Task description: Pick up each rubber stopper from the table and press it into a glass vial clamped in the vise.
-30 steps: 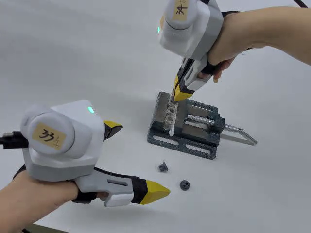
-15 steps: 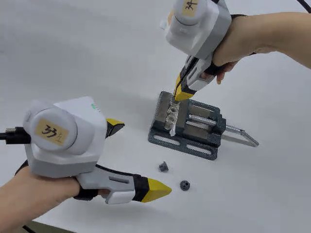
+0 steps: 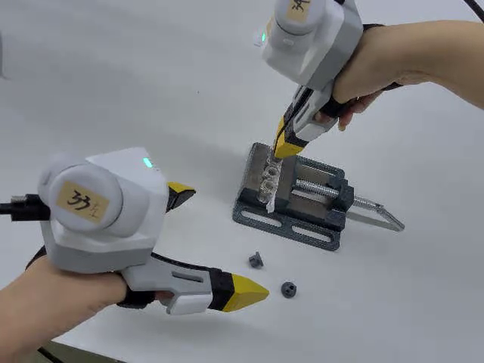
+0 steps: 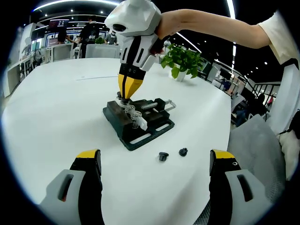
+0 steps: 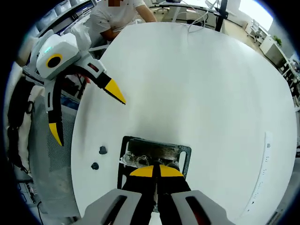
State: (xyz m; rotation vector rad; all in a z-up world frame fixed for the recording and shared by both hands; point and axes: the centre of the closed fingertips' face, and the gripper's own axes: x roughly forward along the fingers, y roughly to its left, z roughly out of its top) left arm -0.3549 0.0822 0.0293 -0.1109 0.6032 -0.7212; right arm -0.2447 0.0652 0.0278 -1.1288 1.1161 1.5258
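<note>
A dark vise [image 3: 318, 214] clamps a row of clear glass vials [image 3: 268, 180] in the middle of the white table. My right gripper [image 3: 282, 151] points down at the far end of that row, jaws shut; nothing shows between the tips. From its own view the shut right gripper [image 5: 156, 171] hangs just above the vials [image 5: 138, 160]. Two dark rubber stoppers [image 3: 255, 260] [image 3: 287, 288] lie loose in front of the vise. My left gripper [image 3: 218, 243] hovers open at the near left, holding nothing. Both stoppers [image 4: 162, 156] [image 4: 183, 152] lie ahead of the left gripper [image 4: 156, 156].
The vise's screw handle [image 3: 376, 212] sticks out to the right. A potted plant [image 4: 183, 60] stands at the table's far edge, with people and desks beyond. Bare white table [image 3: 136, 91] lies all around the vise.
My right gripper has drawn slightly up and to the right off the far vial. The left gripper has stayed about where it was.
</note>
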